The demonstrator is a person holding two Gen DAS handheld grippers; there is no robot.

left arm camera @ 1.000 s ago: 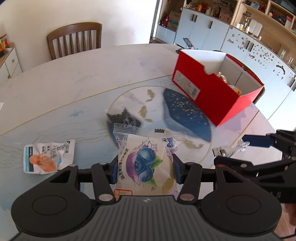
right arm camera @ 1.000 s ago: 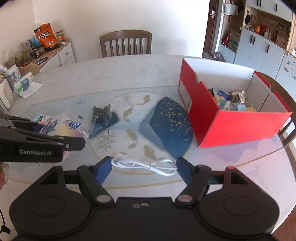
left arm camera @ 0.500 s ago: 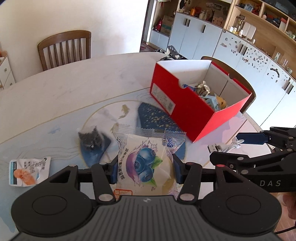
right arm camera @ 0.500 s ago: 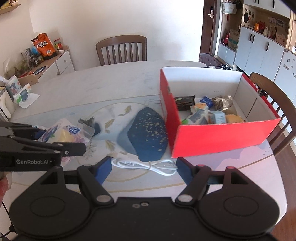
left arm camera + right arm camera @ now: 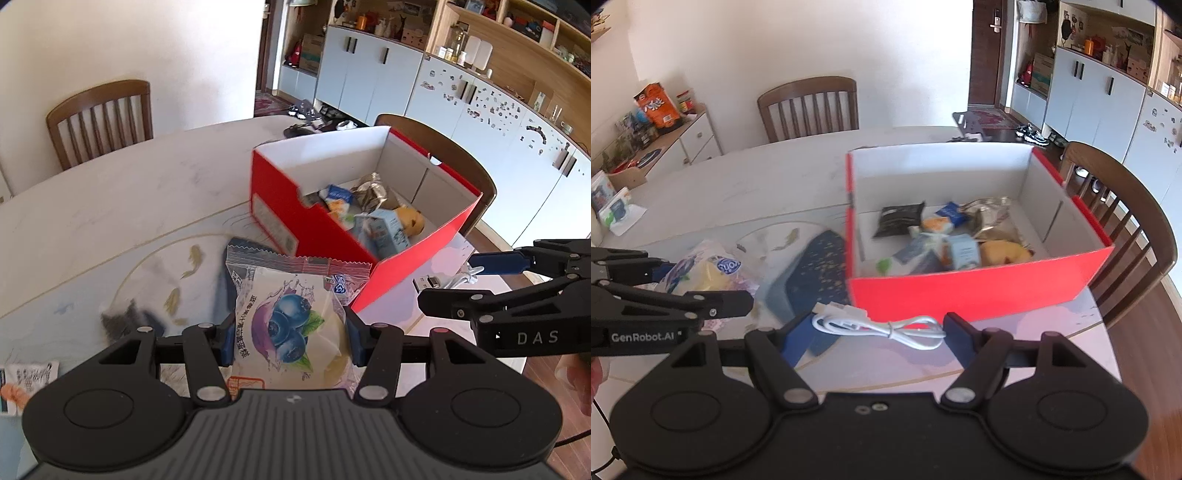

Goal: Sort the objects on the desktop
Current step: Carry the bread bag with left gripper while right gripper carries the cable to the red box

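Note:
My left gripper is shut on a blueberry bread packet, carried just short of the near corner of the red box. The same packet and left gripper show at the left of the right wrist view. My right gripper is shut on a coiled white USB cable, which spans its wide-set fingers just in front of the red box's near wall. The cable's plug pokes out beside the right gripper in the left wrist view. Several snack packets lie inside the box.
A small grey furry object and a torn wrapper lie on the marble table to the left. Wooden chairs stand at the far side and behind the box. A sideboard with clutter is far left.
Both grippers have moved together across the table toward the red box, keeping the packet and the cable. The box now sits closer, with its inside in view.

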